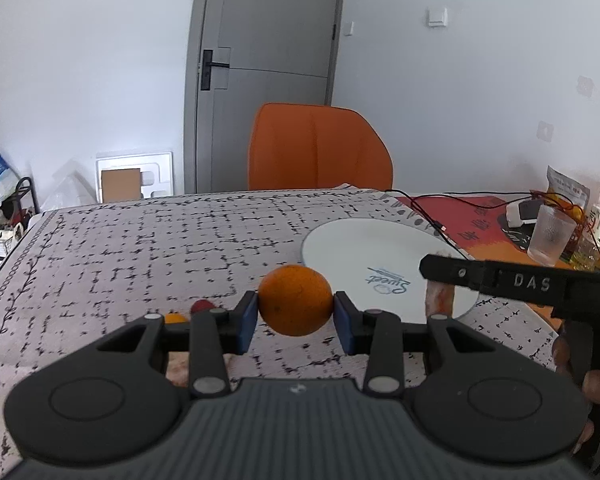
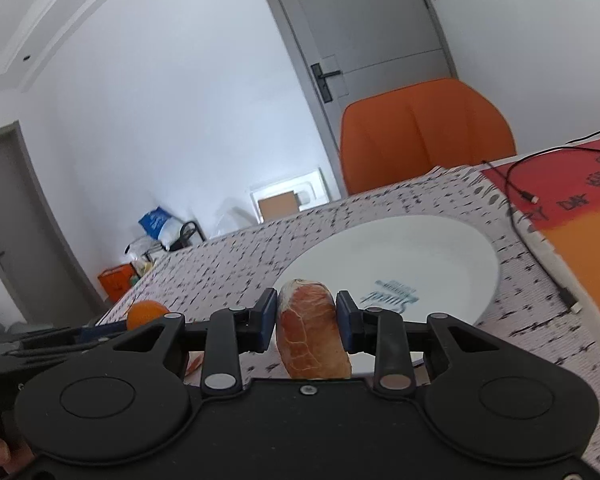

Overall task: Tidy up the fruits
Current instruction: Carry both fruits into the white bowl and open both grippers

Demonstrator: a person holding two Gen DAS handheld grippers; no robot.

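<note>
The left gripper (image 1: 295, 314) clamps one orange (image 1: 295, 300) above the table (image 1: 120, 248). The right gripper (image 2: 306, 320) grips one peeled citrus segment (image 2: 310, 332) at the near edge of the single white plate (image 2: 400, 256). Two small fruits (image 1: 202, 307) lie behind the left gripper's fingers.

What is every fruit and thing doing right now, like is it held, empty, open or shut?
left gripper: shut on the orange.
orange: held up off the table.
right gripper: shut on the peeled fruit piece.
peeled fruit piece: held upright.
white plate: empty, flat on the tablecloth.
grey door: shut.
clear cup: upright; contents unclear.
orange chair: empty.
</note>
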